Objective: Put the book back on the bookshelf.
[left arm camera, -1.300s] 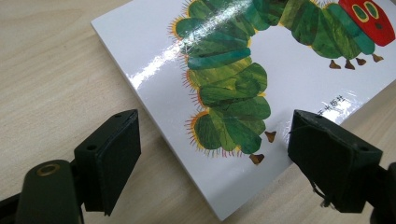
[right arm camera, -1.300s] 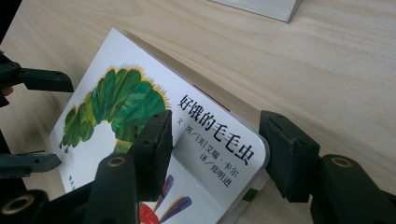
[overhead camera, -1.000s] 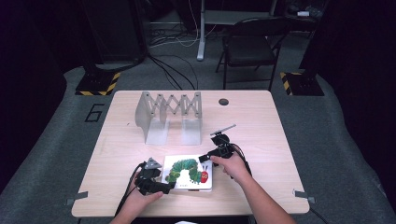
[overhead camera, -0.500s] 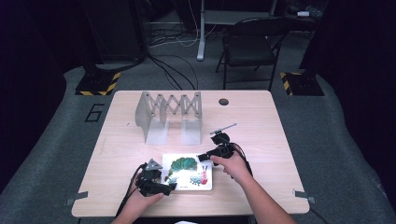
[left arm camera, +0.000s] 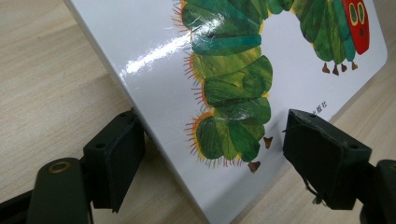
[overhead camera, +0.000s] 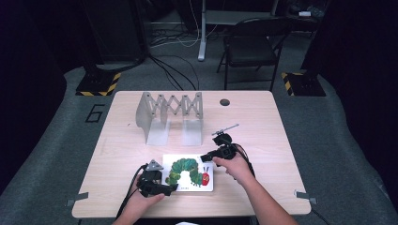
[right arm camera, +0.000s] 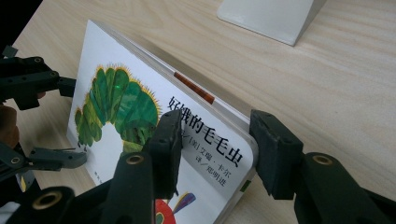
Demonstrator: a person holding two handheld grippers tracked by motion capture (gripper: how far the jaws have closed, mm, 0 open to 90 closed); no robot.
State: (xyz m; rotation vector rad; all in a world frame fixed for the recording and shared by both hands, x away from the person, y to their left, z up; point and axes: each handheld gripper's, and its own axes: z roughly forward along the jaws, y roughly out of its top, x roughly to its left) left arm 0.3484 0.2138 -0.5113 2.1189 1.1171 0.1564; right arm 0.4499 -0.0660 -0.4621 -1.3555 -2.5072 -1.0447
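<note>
A white picture book point(overhead camera: 187, 172) with a green caterpillar on its cover lies on the wooden table point(overhead camera: 263, 122) near the front edge. My left gripper point(overhead camera: 170, 187) is at the book's near left corner. In the left gripper view that corner point(left arm camera: 233, 84) sits between the wide-apart jaws of the left gripper point(left arm camera: 210, 144), which is open. My right gripper point(overhead camera: 205, 158) is at the far right corner. In its own view the right gripper point(right arm camera: 219, 140) is open, one jaw over the cover point(right arm camera: 121, 107) and the other just outside the edge. The book's far edge looks slightly raised.
A grey accordion-style rack point(overhead camera: 169, 115) stands behind the book, with its foot point(right arm camera: 271, 16) close to the right gripper. A small black grommet point(overhead camera: 225, 102) sits at the table's back. A folding chair point(overhead camera: 253, 42) stands beyond the table.
Half a second ago the book looked tipped up more steeply; it now lies flatter. Both grippers stay at the same corners, hardly moved.
</note>
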